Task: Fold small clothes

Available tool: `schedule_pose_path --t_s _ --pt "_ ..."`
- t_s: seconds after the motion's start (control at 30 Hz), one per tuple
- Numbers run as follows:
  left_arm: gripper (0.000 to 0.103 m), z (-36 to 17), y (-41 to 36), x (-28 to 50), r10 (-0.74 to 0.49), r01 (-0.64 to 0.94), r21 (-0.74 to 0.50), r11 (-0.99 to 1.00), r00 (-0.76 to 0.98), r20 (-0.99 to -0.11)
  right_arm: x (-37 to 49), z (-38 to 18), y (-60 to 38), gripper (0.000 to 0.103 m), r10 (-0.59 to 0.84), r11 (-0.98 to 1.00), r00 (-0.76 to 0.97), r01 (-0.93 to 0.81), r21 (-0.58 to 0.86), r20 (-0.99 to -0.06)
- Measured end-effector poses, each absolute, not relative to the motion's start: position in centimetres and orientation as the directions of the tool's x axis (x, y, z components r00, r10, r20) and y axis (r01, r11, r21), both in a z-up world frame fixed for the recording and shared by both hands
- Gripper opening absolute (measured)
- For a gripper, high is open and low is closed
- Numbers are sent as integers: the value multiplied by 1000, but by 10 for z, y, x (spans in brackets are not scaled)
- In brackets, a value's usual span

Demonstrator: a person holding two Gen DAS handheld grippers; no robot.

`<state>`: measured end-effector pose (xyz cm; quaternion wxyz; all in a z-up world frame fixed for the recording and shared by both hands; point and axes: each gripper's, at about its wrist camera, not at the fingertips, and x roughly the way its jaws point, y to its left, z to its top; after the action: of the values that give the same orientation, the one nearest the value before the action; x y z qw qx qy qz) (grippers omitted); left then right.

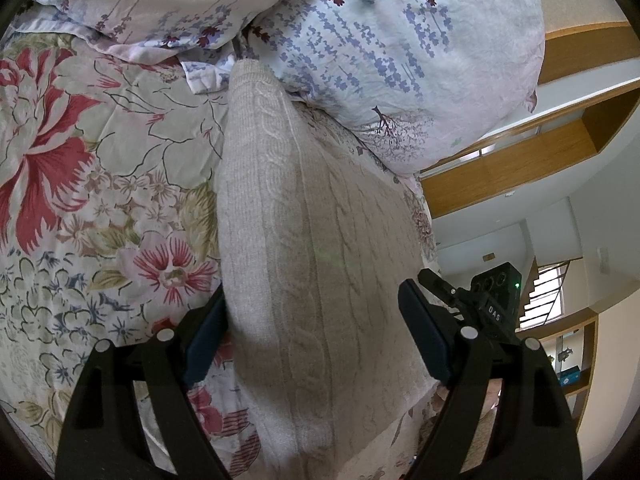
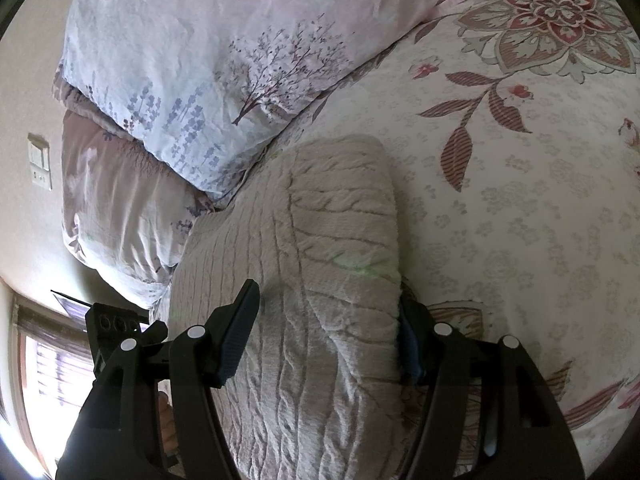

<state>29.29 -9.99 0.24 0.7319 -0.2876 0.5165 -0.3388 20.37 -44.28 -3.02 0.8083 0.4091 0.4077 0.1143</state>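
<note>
A beige cable-knit garment (image 1: 304,248) lies folded on the floral bedspread (image 1: 100,184), its far end touching the pillows. My left gripper (image 1: 316,336) is open, its jaws wide apart on either side of the garment's near part. In the right wrist view the same knit (image 2: 320,280) lies between the jaws of my right gripper (image 2: 328,332), which is open; its right finger (image 2: 412,344) is partly hidden behind the garment's folded edge. The right gripper also shows in the left wrist view (image 1: 476,300), just beyond the left gripper's right finger.
Two lavender-print pillows (image 1: 400,52) lean at the head of the bed; they also show in the right wrist view (image 2: 208,64). Wooden shelves (image 1: 560,152) and a window lie beyond the bed's edge. A wall switch (image 2: 40,166) is at the left.
</note>
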Motion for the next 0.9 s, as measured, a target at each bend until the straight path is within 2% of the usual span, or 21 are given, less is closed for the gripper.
schedule_pose_path --t_s 0.9 --pt "81 1 -96 296 -800 195 -780 594 242 -549 205 -27 -438 63 522 665 627 124 736 -578"
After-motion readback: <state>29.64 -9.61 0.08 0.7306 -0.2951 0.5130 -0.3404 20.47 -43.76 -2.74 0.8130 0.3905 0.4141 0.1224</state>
